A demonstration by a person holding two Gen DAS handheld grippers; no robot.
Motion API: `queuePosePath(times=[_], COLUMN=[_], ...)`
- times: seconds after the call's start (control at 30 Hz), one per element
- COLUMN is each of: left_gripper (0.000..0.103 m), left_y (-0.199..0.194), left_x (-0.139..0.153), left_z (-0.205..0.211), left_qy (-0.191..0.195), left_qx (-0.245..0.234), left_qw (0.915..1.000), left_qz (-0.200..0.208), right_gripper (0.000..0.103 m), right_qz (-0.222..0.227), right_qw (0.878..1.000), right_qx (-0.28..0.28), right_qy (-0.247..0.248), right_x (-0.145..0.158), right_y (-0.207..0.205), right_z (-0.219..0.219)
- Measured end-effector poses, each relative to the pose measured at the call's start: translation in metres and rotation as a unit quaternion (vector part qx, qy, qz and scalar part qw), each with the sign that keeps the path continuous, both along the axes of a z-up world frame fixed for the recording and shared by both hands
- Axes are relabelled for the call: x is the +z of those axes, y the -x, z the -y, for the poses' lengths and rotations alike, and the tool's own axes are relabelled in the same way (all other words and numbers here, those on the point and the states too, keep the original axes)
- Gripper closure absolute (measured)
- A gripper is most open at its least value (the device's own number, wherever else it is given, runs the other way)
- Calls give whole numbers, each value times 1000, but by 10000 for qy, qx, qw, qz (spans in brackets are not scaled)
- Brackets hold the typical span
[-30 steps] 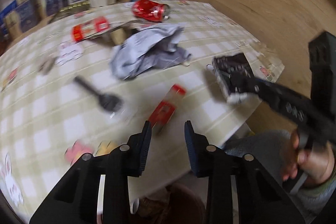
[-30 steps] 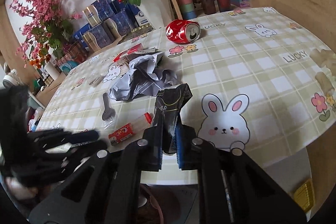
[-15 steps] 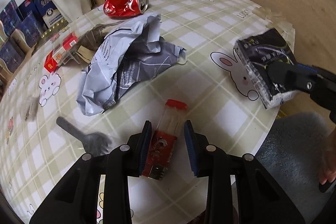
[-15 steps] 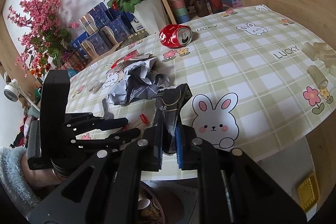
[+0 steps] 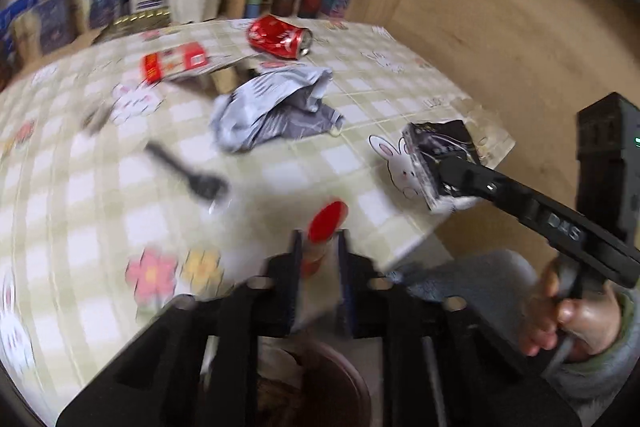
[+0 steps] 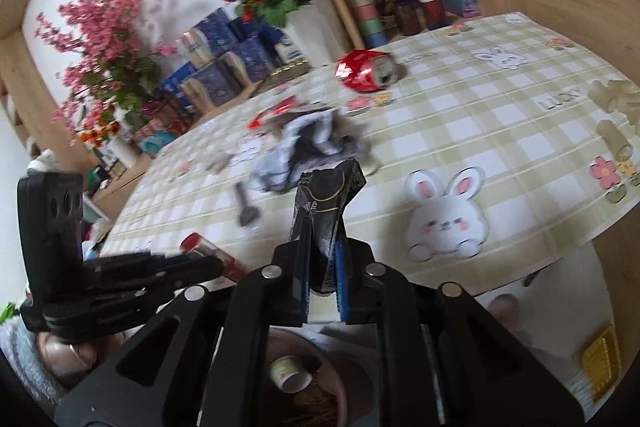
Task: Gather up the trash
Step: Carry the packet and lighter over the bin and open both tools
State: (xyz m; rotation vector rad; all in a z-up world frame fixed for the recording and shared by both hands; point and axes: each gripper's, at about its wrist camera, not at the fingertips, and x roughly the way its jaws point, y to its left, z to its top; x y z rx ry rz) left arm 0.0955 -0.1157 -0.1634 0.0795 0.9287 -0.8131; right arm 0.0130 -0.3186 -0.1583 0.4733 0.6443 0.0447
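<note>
With the left hand-held gripper clamped on a red-capped tube and the right hand-held gripper clamped on a black wrapper, both should clear the tabletop near edge, then release squarely over the brown bin below.

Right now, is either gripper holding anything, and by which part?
Both. The left gripper clamps the red-capped clear tube along its body, cap end poking forward. The right gripper pinches the black wrapper by its lower end.

Checked table (can, crumpled bag, fork)
</note>
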Motion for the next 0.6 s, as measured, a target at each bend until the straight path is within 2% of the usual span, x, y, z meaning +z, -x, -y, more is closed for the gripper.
queuePosePath(times=[0.33, 0.43, 0.6], left_gripper=[93, 93, 93], left_y=[42, 56, 80], left_x=[2, 0, -22], left_z=[-75, -87, -95], left_qy=[336, 434, 267], left_qx=[437, 333, 169], left_qw=[9983, 9982, 9985], left_qz=[-172, -263, -443], right_gripper=[90, 90, 90], right_qz=[-159, -170, -342], right_qw=[9974, 9959, 9934], right_qx=[694, 846, 1018], right_qy=[148, 278, 410], right_x=[1, 4, -5], right_y=[10, 16, 26], right_z=[-60, -76, -94])
